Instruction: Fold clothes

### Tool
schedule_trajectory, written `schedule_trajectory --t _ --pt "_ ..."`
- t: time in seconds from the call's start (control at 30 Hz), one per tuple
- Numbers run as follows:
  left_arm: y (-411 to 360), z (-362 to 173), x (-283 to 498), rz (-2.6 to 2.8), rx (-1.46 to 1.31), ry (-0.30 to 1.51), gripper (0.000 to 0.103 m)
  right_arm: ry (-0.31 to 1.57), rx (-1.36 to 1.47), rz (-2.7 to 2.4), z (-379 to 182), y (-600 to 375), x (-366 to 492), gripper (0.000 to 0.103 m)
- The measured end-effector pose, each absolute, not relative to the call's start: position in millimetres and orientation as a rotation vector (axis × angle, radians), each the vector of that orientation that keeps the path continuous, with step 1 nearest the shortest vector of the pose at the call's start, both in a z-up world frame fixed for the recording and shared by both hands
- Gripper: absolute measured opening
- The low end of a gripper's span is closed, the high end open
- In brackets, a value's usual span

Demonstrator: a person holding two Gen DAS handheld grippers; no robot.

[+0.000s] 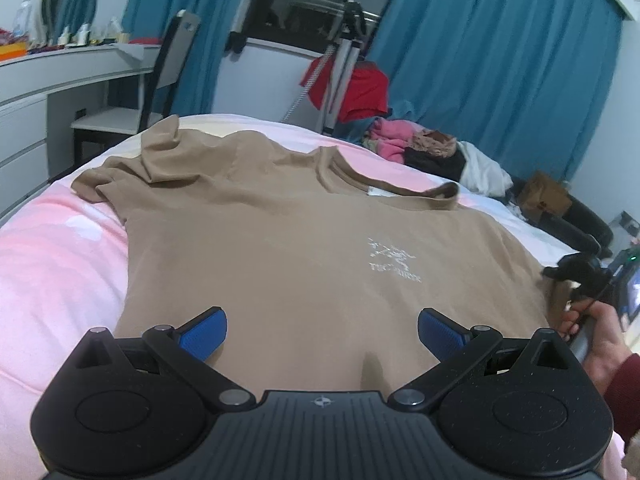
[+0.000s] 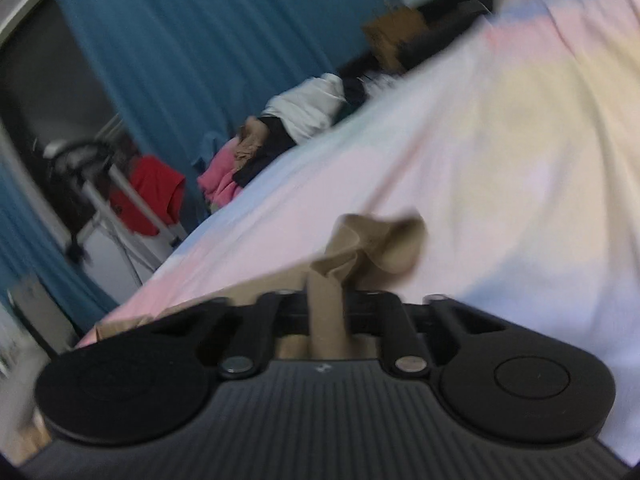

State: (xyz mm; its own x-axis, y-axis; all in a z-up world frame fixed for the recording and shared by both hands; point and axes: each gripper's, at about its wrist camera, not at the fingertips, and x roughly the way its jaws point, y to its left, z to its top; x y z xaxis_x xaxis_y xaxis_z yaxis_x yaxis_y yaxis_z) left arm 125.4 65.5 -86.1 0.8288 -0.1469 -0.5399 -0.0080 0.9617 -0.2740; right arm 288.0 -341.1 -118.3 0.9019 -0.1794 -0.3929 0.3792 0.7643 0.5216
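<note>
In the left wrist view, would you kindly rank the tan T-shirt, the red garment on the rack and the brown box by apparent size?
1. Tan T-shirt, by far the largest.
2. Red garment.
3. Brown box.
The last two sit farther from the camera, so their true sizes remain unsure.

This is a bedroom in a home. A bed (image 1: 52, 264) with pink and white bedding fills the middle of both views. Blue curtains (image 1: 500, 60) hang along the far wall beside a dark window. At the left a white dressing table (image 1: 60, 76) carries small bottles under a mirror, with a chair (image 1: 160, 92) drawn up to it. A heap of clothes (image 1: 420, 148) lies at the bed's far edge, and what seems a drying rack (image 1: 340, 76) holds a red garment.
</note>
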Motion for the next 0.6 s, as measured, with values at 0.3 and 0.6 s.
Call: schedule_trajectory --t 0.3,0.6 --pt "83.1 -69.0 118.9 -0.04 -0.315 0.567 0.103 0.149 0.286 -0.4 -27.5 -270.6 267.2 0.009" --pt "122.5 -48.3 103.8 0.031 -0.393 0.512 0.103 0.131 -0.073 -0.11 -15.5 -92.1 274.3 0.009"
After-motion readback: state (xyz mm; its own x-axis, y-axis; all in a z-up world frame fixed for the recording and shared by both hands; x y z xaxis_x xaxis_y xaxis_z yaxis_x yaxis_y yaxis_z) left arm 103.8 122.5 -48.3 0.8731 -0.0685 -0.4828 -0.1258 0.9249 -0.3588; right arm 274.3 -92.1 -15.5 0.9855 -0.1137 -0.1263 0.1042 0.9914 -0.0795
